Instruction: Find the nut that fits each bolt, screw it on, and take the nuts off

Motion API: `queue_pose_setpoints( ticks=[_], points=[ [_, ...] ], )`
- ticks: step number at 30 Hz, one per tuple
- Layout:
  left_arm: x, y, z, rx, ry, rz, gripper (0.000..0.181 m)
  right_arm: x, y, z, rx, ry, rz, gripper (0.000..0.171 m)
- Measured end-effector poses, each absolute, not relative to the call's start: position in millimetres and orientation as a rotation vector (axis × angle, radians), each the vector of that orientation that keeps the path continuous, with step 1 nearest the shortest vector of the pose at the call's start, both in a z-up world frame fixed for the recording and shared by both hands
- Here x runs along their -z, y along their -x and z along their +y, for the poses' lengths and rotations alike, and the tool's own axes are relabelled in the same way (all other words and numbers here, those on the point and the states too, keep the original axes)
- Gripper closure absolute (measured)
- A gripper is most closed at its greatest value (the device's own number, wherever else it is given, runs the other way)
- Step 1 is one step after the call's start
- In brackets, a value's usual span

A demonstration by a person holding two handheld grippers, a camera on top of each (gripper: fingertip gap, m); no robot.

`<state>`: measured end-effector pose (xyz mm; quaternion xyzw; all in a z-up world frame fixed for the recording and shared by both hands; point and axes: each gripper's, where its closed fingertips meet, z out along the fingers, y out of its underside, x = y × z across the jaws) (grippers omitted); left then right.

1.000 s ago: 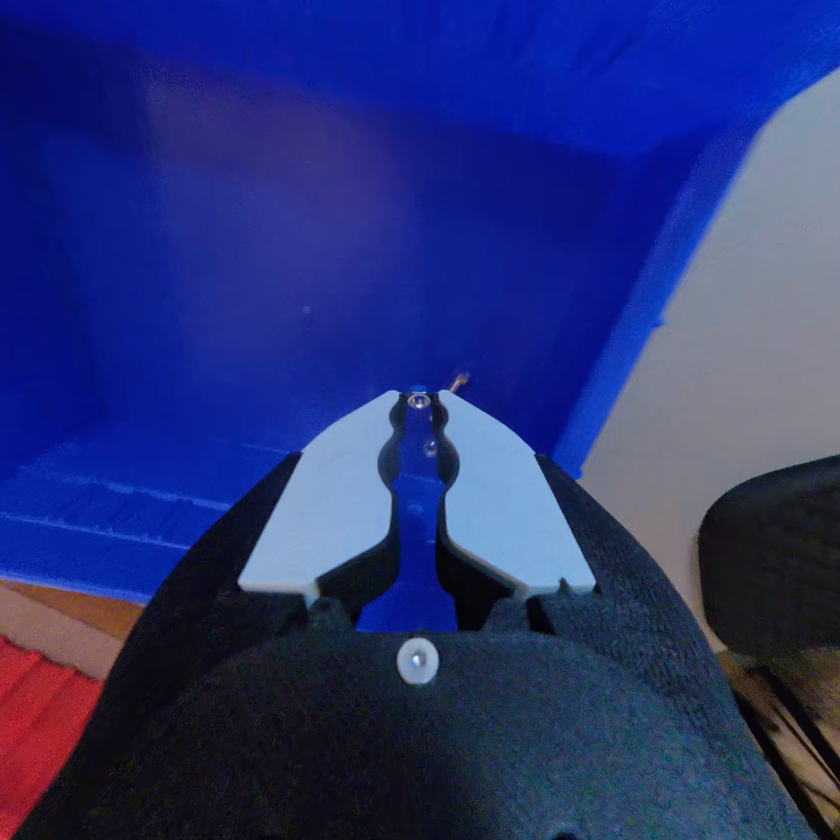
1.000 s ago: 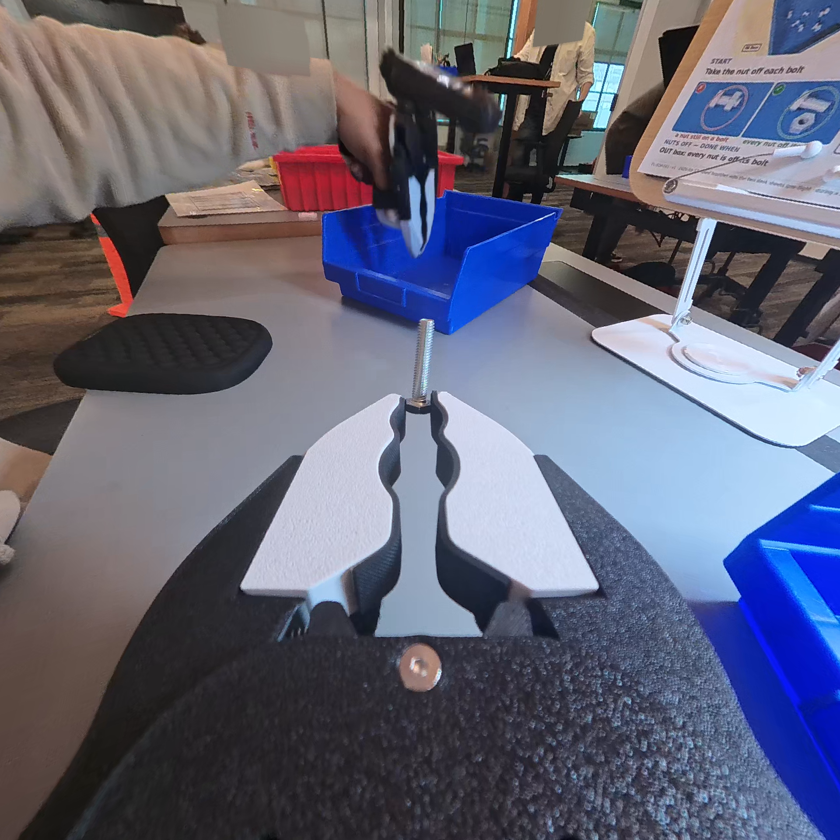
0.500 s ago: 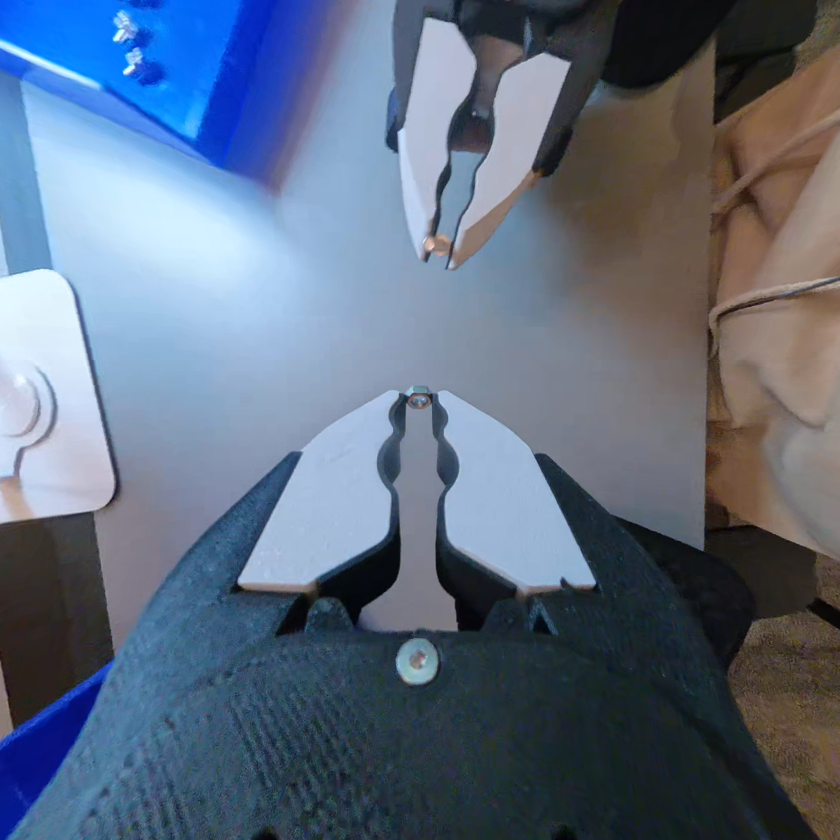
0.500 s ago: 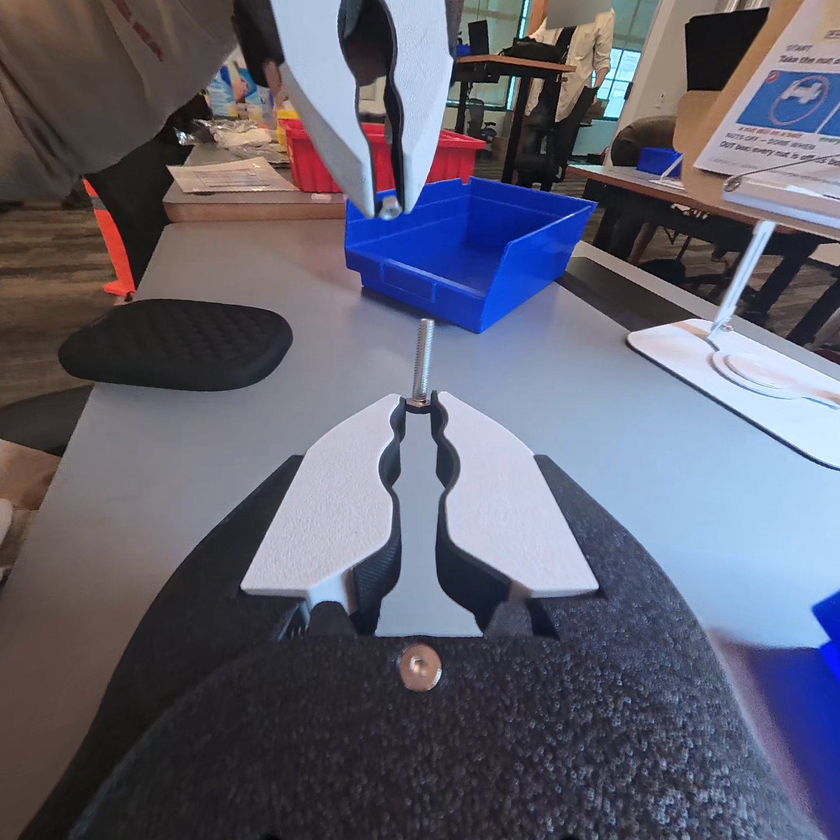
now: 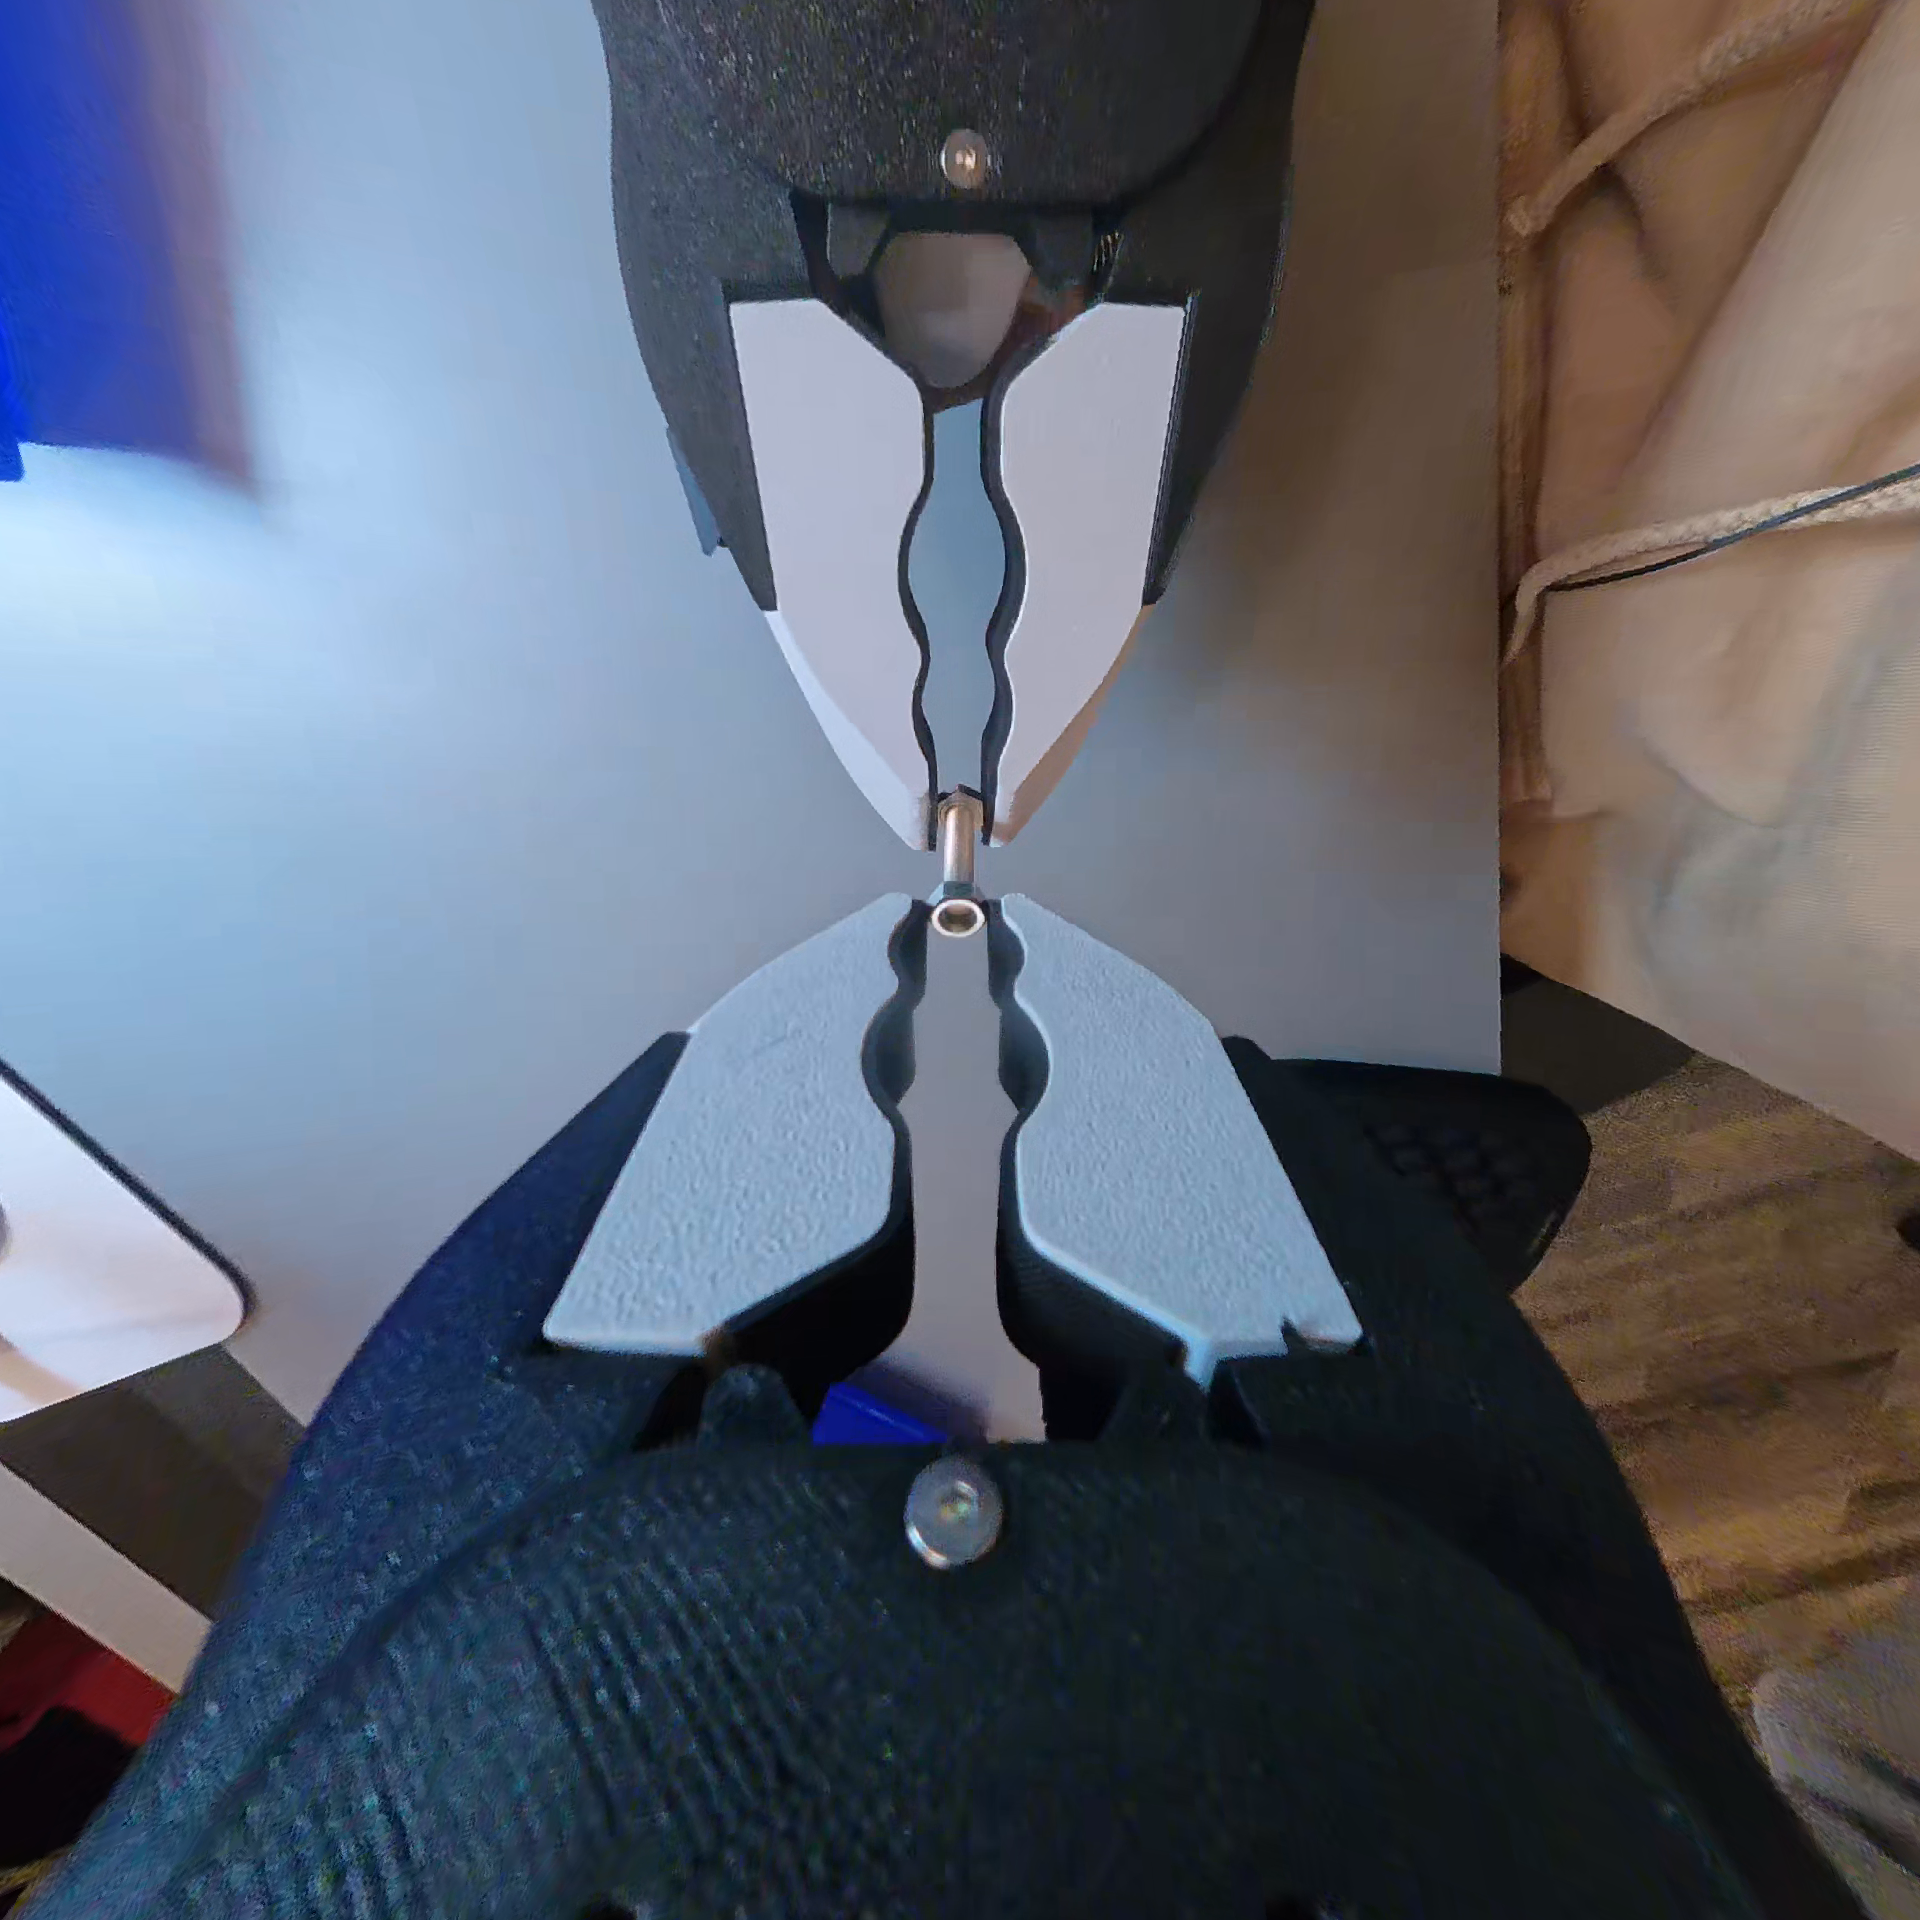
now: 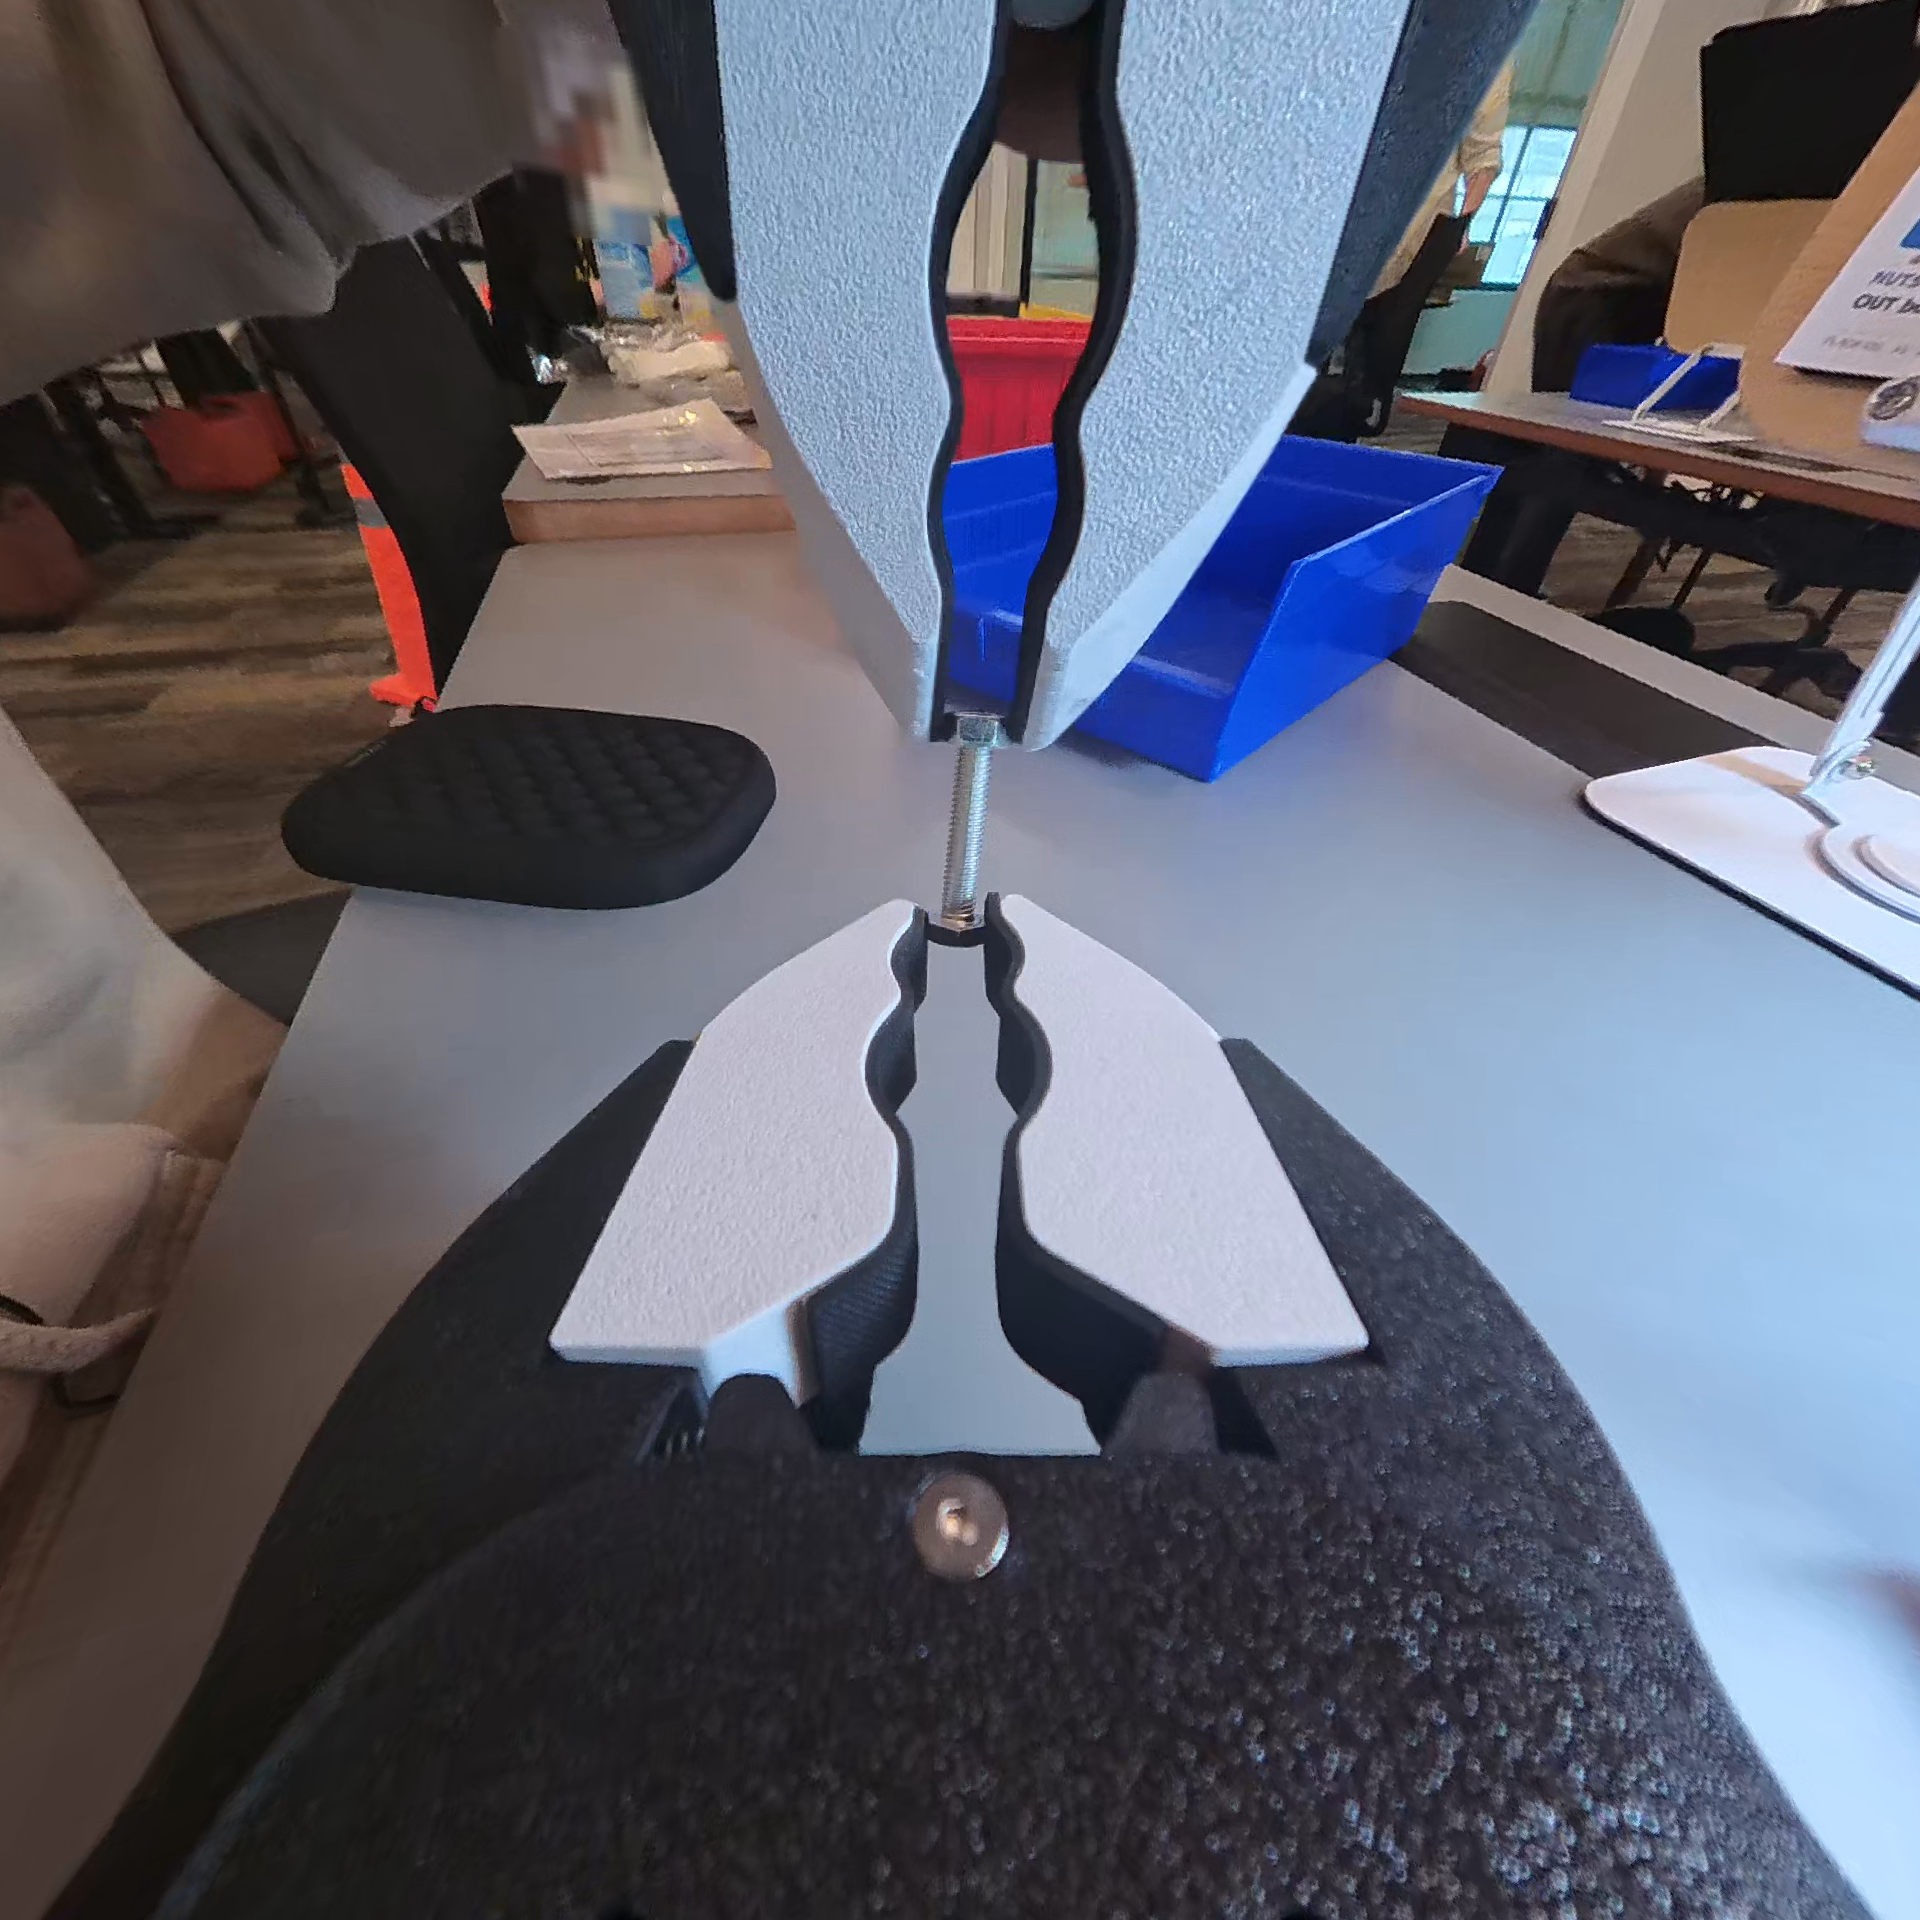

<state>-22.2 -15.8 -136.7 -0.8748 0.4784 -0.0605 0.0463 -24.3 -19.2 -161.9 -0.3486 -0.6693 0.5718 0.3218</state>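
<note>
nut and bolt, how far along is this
Done: the right gripper is shut on the bolt by its head, shaft upright, and the left gripper is shut on a nut.
In hand: the nut sits at the bolt's tip.
Left: threading it on, then taking it off; other bolts aren't visible.

grey table point(image 6: 1351, 1039) | blue bin point(image 6: 1299, 603) | black pad point(image 6: 530, 805) | white stand base point(image 6: 1745, 831)
</note>
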Motion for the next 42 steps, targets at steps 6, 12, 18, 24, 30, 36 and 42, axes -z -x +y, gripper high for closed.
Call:
queue_pose_setpoints(
  ticks=[6, 12, 18, 24, 30, 36, 42],
  points=[
    [128, 19, -6, 0.171, 2.691, 1.537, 0.17, 154, 25, -11, -1.534, 0.923, -1.668, 0.161],
    [124, 17, -3, 0.136, 2.727, 1.62, 0.17, 150, 25, -8, -1.553, 0.936, -1.638, 0.161],
    [123, 16, -1, 0.127, 2.727, 1.628, 0.167, 150, 24, -9, -1.561, 0.937, -1.64, 0.161],
    [119, 16, -3, 0.15, 2.705, 1.589, 0.164, 150, 24, -9, -1.559, 0.934, -1.639, 0.161],
    [93, 15, 4, 0.196, 2.498, 1.384, 0.158, 146, 23, -4, -1.555, 0.931, -1.604, 0.161],
    [66, 18, 13, 0.326, 2.012, 0.863, 0.155, 125, 19, 8, -1.598, 0.903, -1.481, 0.161],
    [75, 14, 12, 0.324, 1.707, 0.557, 0.153, 115, 21, 11, -1.615, 0.888, -1.421, 0.161]
  ],
)
